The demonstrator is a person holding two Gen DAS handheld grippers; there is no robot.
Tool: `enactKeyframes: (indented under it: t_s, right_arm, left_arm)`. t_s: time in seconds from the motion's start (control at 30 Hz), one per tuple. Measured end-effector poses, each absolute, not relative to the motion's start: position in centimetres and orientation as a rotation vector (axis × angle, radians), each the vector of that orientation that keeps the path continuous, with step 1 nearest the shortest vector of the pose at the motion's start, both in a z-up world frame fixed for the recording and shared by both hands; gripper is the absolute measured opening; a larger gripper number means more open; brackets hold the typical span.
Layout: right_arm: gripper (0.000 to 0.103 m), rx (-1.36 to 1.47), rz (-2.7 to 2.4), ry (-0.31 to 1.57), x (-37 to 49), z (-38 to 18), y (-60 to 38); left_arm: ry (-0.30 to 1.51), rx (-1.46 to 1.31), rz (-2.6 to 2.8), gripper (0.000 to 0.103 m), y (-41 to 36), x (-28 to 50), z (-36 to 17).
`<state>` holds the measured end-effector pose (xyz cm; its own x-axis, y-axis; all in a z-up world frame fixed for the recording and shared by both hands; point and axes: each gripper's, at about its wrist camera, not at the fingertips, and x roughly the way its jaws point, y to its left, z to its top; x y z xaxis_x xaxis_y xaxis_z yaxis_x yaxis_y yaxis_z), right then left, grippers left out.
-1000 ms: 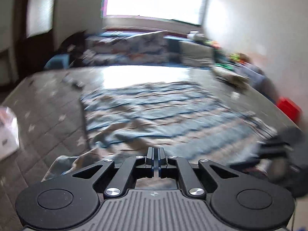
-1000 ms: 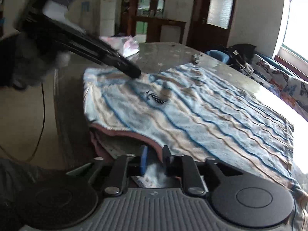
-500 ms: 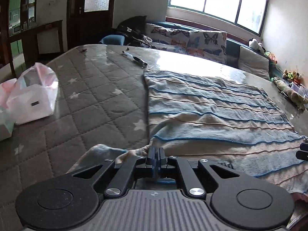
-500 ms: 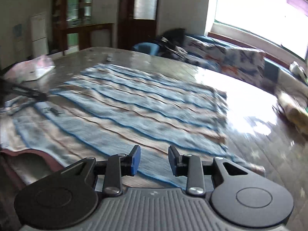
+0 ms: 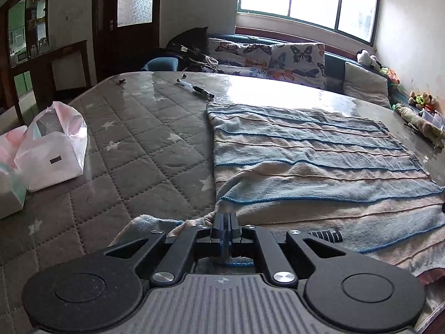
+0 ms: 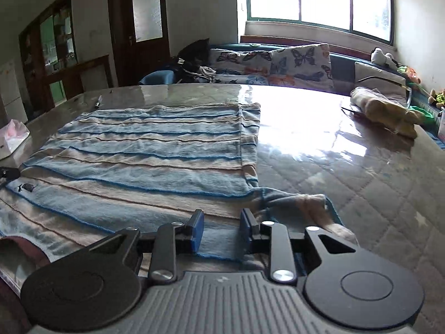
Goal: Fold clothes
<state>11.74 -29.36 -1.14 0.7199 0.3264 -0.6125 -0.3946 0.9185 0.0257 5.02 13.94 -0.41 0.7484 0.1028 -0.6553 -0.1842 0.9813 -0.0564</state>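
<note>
A blue and beige striped garment (image 5: pixel 311 164) lies spread flat on the quilted grey table (image 5: pixel 144 150); it also shows in the right wrist view (image 6: pixel 150 153). My left gripper (image 5: pixel 225 231) is shut on the garment's near left edge, where a sleeve bunches up. My right gripper (image 6: pixel 221 231) is open, its blue pads over the near right hem, nothing between them. The tip of the left gripper (image 6: pixel 8 173) shows at the left edge of the right wrist view.
White plastic bags (image 5: pixel 52 150) sit on the table's left. A pen (image 5: pixel 197 89) lies at the far side. A yellowish cloth bundle (image 6: pixel 386 111) lies at the far right. A sofa with butterfly cushions (image 5: pixel 267 58) stands behind.
Both grippers have swung round to face the window. The right gripper has let go of the garment's edge and stands open. The left stays shut on the cloth.
</note>
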Motion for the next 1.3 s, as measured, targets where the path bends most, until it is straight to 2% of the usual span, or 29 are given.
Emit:
enactKeyframes:
  t_s: [0.23,0.27,0.3,0.37,0.47,0.83,1.0,1.3]
  right_arm:
    - [0.024,-0.165,0.318,0.641,10.2,-0.9,-29.3]
    - [0.026,-0.170,0.293,0.637,10.1,-0.9,-29.4]
    - [0.032,-0.162,0.274,0.640,10.0,-0.8,-29.9]
    - [0.033,-0.146,0.236,0.645,10.0,-0.8,-30.7]
    - [0.041,-0.154,0.206,0.652,9.7,-0.7,-31.3]
    - [0.040,-0.144,0.306,0.612,12.2,1.2,-28.6]
    - [0.040,-0.180,0.362,0.665,14.8,-0.2,-26.7]
    - [0.039,-0.168,0.330,0.653,15.0,-0.8,-27.2]
  left_arm:
    - [0.706,-0.106,0.126,0.005,13.1,6.0,-0.6]
    - [0.706,-0.102,0.120,0.005,12.9,6.3,-0.6]
    - [0.706,-0.098,0.113,0.005,12.6,6.6,-0.6]
    - [0.708,-0.088,0.107,0.005,12.2,7.1,-0.7]
    - [0.715,-0.070,0.104,0.005,11.7,7.7,-0.7]
    - [0.722,-0.090,0.119,0.007,13.4,6.3,-0.6]
    - [0.722,-0.082,0.119,0.007,13.1,6.5,-0.6]
    - [0.717,-0.089,0.082,0.008,12.3,8.1,0.5]
